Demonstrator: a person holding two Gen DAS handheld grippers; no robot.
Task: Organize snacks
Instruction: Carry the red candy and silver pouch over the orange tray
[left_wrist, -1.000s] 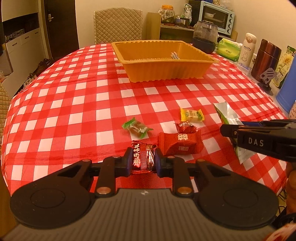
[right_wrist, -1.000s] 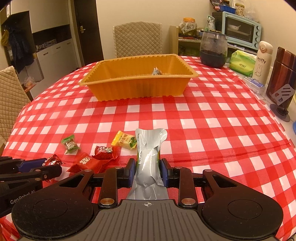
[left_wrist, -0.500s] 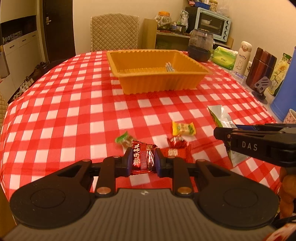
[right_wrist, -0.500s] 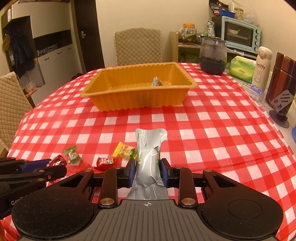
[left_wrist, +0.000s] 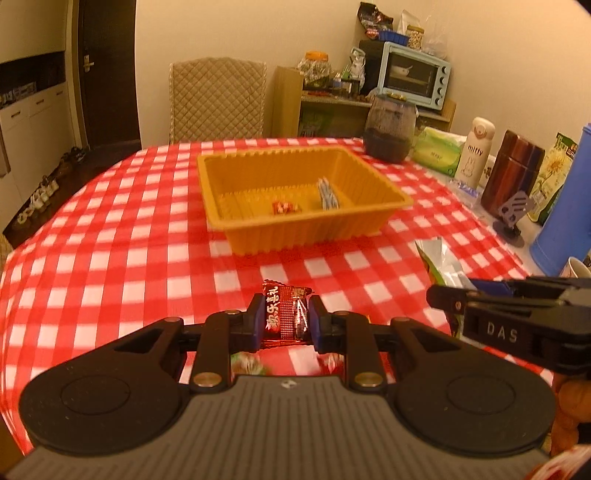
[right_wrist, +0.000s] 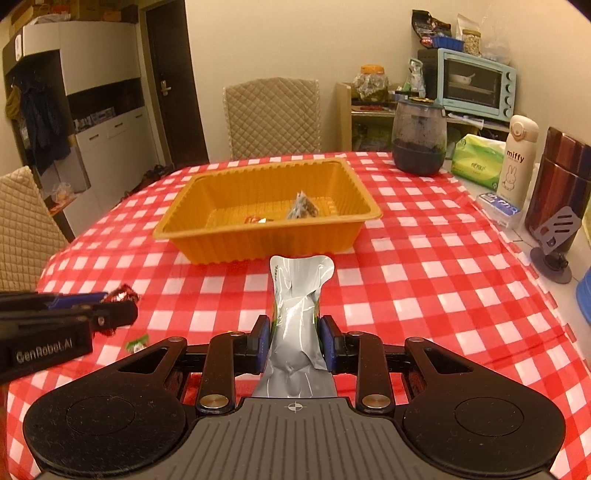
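From my left wrist camera, my left claw (left_wrist: 283, 319) is clenched on a dark red candy (left_wrist: 283, 317), held in the air on the near side of the orange tray (left_wrist: 380, 218). Inside the tray lie already a small red candy (left_wrist: 285, 207) and a blue-grey striped packet (left_wrist: 328, 195), so I judge the task as begun, but most of it is left. Under my claw, nearer to me than the tray, I see blurred wrappers, one greenish (left_wrist: 246, 363) and one red (left_wrist: 330, 360), on the checked tablecloth (left_wrist: 110, 240). My right claw (left_wrist: 448, 295) enters from the right, well in front of the tray.

From my right wrist camera, my right claw (right_wrist: 291, 345) is grasping a silver pouch (right_wrist: 297, 314), which stands up between the pads, just before the near wall of the tray (right_wrist: 258, 243). To the left of it, my left claw (right_wrist: 127, 306) carries its candy (right_wrist: 122, 295), and a green candy (right_wrist: 137, 341) lies below on the cloth. The way to the tray seems free. A dark jar (right_wrist: 419, 142), a tissue pack (right_wrist: 478, 162) and a Miffy bottle (right_wrist: 517, 158) stand right of the tray, well apart from my path.
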